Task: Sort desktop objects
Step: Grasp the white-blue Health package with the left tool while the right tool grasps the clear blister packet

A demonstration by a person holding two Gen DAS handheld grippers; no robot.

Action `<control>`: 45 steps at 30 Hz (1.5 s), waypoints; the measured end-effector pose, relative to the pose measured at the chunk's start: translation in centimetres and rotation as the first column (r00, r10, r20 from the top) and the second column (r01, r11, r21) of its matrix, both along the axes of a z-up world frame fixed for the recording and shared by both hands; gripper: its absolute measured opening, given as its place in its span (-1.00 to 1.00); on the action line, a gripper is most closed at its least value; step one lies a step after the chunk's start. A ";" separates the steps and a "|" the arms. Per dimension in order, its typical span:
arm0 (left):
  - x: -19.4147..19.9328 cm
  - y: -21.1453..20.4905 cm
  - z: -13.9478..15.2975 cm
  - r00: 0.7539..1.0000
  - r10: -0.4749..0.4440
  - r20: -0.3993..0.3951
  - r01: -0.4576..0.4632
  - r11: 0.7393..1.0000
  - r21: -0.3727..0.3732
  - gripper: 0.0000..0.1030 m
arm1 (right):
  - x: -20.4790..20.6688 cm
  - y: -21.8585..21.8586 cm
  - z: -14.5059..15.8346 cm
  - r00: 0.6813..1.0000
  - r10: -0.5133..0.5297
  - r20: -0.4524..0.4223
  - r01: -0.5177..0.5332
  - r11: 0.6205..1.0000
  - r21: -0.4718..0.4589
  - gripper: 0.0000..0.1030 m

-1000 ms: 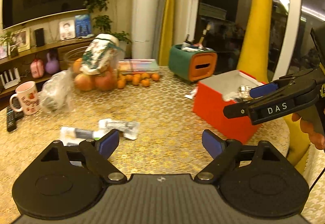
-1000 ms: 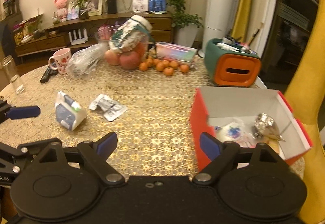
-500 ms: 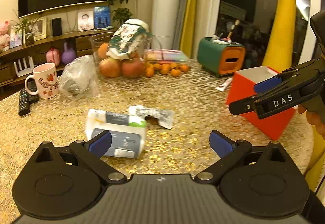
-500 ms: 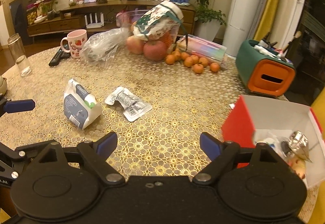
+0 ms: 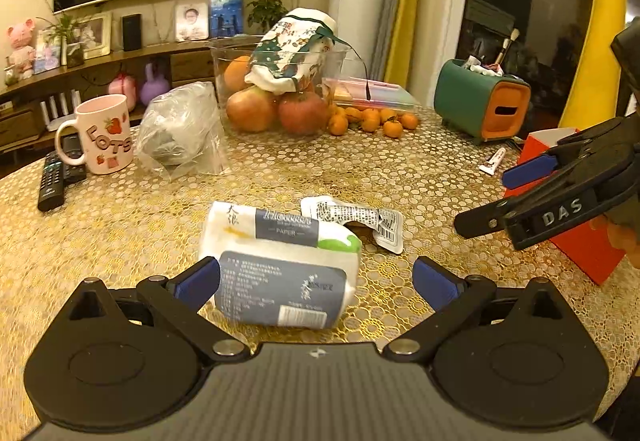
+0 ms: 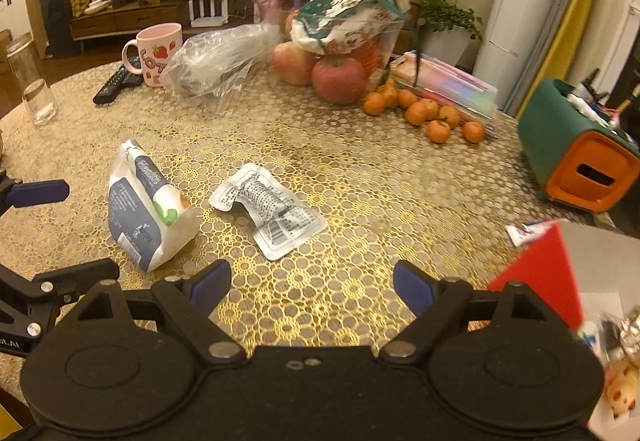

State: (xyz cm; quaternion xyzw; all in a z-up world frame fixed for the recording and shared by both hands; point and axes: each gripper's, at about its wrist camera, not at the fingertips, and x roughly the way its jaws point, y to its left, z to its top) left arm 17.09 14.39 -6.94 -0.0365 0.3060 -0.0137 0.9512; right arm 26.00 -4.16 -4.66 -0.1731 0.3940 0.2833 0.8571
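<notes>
The left gripper (image 5: 316, 277) hangs spread wide around the near end of the tissue pack (image 5: 280, 265) on the counter (image 5: 120, 233), pads not touching. The right gripper (image 6: 312, 283) is spread too, empty, just short of the foil sachet (image 6: 268, 213); the red box (image 6: 544, 273) stands at its right.

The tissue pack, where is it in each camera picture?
Left wrist: tissue pack low in the middle, just ahead of the open left gripper.
Right wrist: tissue pack at left, standing tilted on the table.
Shared landmark: the flat wrapper lying beside it.
</notes>
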 end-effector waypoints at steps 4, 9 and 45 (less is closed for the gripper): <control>0.9 0.9 0.1 0.994 -0.111 -0.009 0.111 0.993 0.051 1.00 | 0.9 1.2 -0.9 0.999 0.031 -0.010 -0.031 0.999 -0.016 0.71; 1.7 1.8 0.1 0.974 -0.227 -0.020 0.228 0.968 0.108 1.00 | 1.9 2.6 -1.9 0.998 0.068 -0.017 -0.069 0.997 -0.041 0.71; 9.2 4.2 -4.8 0.762 -0.594 -0.258 0.629 0.773 0.078 0.99 | 8.7 8.3 -7.7 0.963 0.227 -0.144 -0.235 0.971 -0.043 0.66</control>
